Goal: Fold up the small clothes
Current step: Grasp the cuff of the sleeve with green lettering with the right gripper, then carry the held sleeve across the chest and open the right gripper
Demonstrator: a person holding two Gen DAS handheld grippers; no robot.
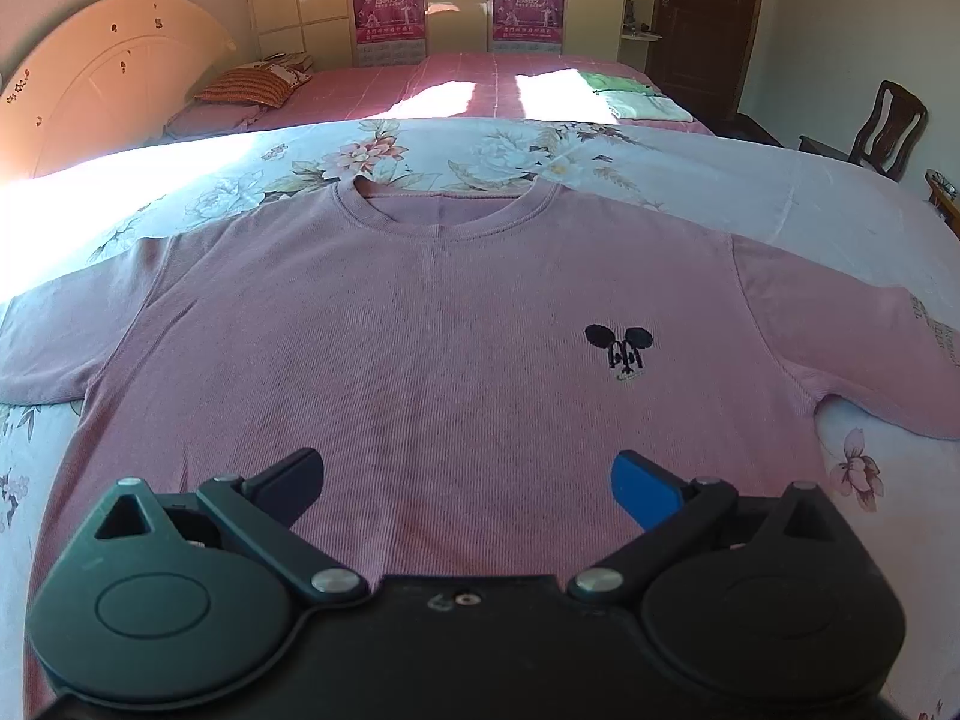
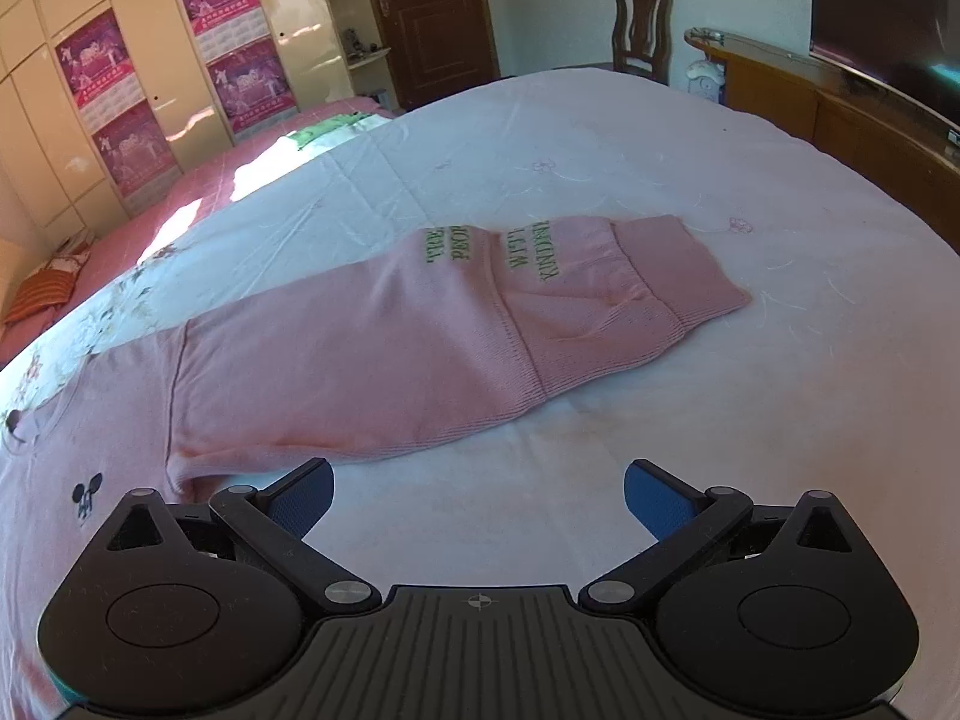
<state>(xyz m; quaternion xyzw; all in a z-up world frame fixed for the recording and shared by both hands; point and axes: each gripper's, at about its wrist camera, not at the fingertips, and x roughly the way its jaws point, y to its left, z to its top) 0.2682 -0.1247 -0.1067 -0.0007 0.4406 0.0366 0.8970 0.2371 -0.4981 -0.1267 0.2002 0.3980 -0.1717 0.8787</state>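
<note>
Pink sweater (image 1: 432,324) lies flat, face up, on the bed (image 2: 600,138); right sleeve (image 2: 456,324) stretched out. Left gripper (image 1: 467,480) over the near hem, right gripper (image 2: 478,495) near the sleeve; both jaws apart, empty. Risk: pinching quilt with knit, dragging the sweater askew.

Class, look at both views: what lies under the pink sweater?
The pink sweater lies flat on a pale floral bedspread, which shows all around it. What the bedspread looks like beneath the sweater is covered. Neither open tool holds it.
</note>
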